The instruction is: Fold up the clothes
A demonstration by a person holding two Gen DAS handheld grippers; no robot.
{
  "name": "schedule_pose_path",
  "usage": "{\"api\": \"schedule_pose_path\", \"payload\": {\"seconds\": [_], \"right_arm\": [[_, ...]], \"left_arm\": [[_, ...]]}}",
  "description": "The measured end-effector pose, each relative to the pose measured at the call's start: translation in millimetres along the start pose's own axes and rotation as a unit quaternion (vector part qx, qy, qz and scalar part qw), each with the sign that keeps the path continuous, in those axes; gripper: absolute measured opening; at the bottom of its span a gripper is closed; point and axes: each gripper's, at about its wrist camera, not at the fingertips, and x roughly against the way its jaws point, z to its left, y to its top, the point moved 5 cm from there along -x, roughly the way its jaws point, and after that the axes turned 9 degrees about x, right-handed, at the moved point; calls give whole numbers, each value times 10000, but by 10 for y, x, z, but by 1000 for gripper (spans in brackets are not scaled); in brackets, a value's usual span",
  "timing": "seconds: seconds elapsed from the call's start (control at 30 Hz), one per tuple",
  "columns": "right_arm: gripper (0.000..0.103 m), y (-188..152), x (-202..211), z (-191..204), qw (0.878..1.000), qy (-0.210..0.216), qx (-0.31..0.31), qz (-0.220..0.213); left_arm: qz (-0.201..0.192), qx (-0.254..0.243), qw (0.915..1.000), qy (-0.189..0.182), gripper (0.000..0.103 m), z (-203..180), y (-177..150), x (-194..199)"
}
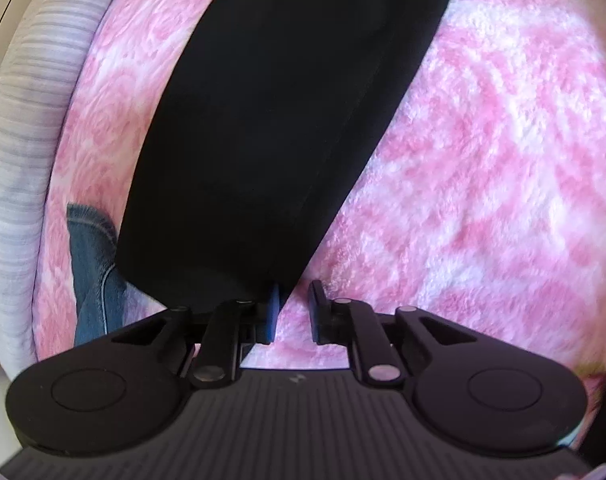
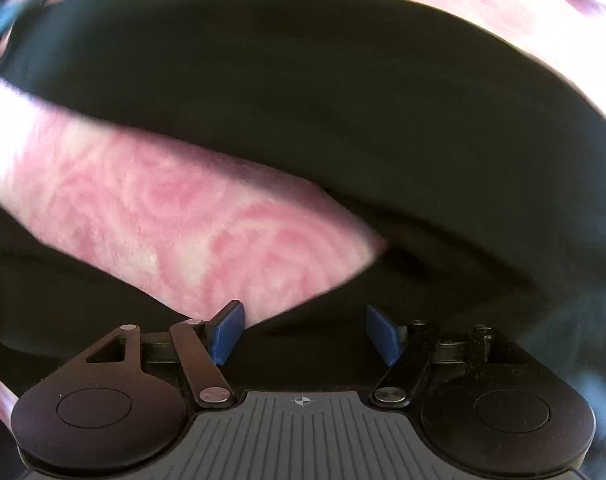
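Right view is motion-blurred; edges of the black garment (image 2: 303, 92) smear, and I cannot make out seams or which part of it I am looking at. It runs off the frame on the right, bottom left and top left. In the left view the same garment (image 1: 263, 140) is cut off at the top, so its full length is hidden. Its lower end drops behind my left fingers.

The jeans (image 1: 93, 272) show only as a small blue patch at the left, partly covered by the black cloth and cut by my gripper body. A grey striped edge (image 1: 19, 140) curves along the far left; hard to say what it is.

Count: one black garment, one piece of denim, one pink blanket (image 1: 483, 160) under everything, two grippers.

My left gripper (image 1: 294, 314): fingers a narrow gap apart, nothing between them but blanket showing through; the black hem touches the outside of my left pad (image 1: 272, 312).

My right gripper (image 2: 305, 334): fingers spread wide, black cloth lying in the gap, not pinched.

The garment lies on the blanket, a pink patch (image 2: 191, 232) showing between its two dark bands in the right view.
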Motion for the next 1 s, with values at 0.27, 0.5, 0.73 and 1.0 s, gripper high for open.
{"api": "schedule_pose_path", "payload": {"seconds": [0.27, 0.5, 0.73, 1.0], "right_arm": [[70, -529, 617, -61, 9885, -499, -1161, -833], [70, -1909, 907, -571, 9518, -1174, -2798, -456], [70, -3056, 1065, -1558, 8665, -904, -4754, -1227], [70, -3464, 641, -2315, 7709, 733, -5735, -2672]], "left_arm": [[-545, 532, 9968, -225, 25, -343, 376, 639], [-1452, 390, 9845, -898, 37, -1180, 1072, 1448], [-2284, -139, 9603, -1595, 45, -2589, 2004, 2222], [-2401, -1082, 9516, -1581, 49, -4066, 3094, 2332]]}}
